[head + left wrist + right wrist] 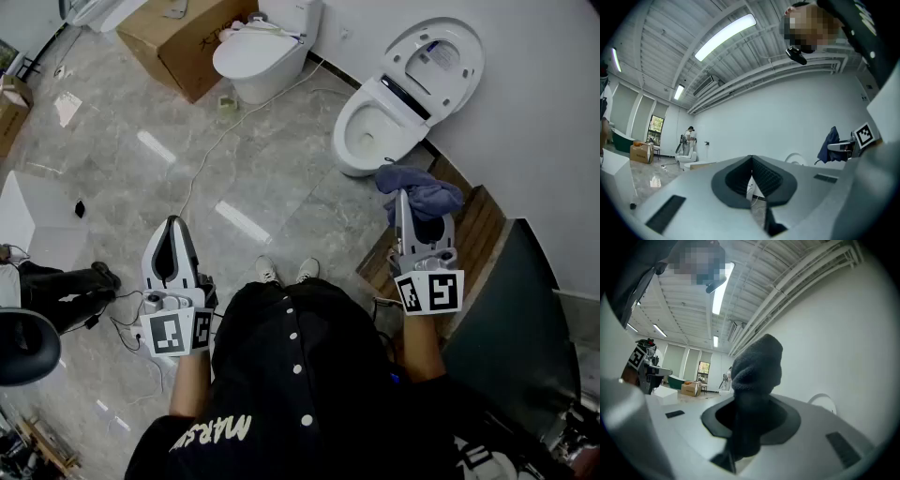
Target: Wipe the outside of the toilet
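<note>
Right gripper (402, 201) upturned, clamping cloth (433, 193); left gripper (172, 225) closed.

Bright ceiling strip lamp (725, 36) above the left tongs (751, 161); glare streaks on the floor (242, 221); fisheye edges bulge, corners black

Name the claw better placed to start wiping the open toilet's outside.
Right. The right claw grips the blue-grey cloth near the white open-lidded toilet; the left claw is shut, empty and farther away.
</note>
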Demonstrator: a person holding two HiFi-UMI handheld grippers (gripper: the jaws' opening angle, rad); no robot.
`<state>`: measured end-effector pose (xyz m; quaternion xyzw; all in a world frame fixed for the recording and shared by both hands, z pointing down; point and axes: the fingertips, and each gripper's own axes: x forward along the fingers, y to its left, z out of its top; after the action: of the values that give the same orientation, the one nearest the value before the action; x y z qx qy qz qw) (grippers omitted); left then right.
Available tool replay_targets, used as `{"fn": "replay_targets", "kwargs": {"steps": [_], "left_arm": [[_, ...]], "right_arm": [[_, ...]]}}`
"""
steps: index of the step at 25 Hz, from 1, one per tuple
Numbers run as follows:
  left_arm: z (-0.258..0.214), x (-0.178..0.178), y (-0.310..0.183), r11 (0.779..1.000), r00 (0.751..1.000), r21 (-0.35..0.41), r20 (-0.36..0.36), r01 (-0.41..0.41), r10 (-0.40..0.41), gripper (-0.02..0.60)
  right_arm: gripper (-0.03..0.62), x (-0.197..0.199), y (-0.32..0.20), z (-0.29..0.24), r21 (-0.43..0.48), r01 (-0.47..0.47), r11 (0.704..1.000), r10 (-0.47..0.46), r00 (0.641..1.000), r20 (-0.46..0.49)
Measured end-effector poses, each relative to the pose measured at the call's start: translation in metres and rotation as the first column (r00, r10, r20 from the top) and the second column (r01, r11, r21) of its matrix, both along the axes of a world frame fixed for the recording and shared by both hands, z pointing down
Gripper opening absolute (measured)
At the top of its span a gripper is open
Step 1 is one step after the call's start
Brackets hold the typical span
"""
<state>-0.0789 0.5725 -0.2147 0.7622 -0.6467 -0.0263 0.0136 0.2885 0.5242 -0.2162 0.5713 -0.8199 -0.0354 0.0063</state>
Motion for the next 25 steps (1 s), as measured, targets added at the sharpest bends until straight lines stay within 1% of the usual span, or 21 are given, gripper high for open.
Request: {"fn": "replay_targets", "kwargs": {"steps": [10, 15, 21, 25], "left_arm": [[0.002, 0.007, 0.003, 1.000, 1.000, 0.000, -0.002, 0.008, -0.008, 0.009], [0.001, 0.010, 0.007, 1.000, 1.000, 0.001, -0.002, 0.020, -0.020, 0.009], [0.004, 0.018, 0.010, 0.999, 0.999, -0.009, 0.003, 0.033, -0.033, 0.009], [0.005, 0.033, 0.008, 0.999, 0.999, -0.007, 0.004, 0.039, -0.039, 0.009]], "right_arm": [[0.104, 0.002, 0.000, 0.002, 0.005, 0.014, 1.000, -0.014, 1.000, -0.014], [0.107, 0.010, 0.002, -0.001, 0.018, 0.008, 1.000, -0.009, 0.999, 0.052], [0.107, 0.024, 0.005, 0.000, 0.017, 0.017, 1.000, -0.018, 0.997, 0.074], [0.107, 0.037, 0.001, 0.007, 0.007, 0.036, 0.999, -0.037, 0.998, 0.059]]}}
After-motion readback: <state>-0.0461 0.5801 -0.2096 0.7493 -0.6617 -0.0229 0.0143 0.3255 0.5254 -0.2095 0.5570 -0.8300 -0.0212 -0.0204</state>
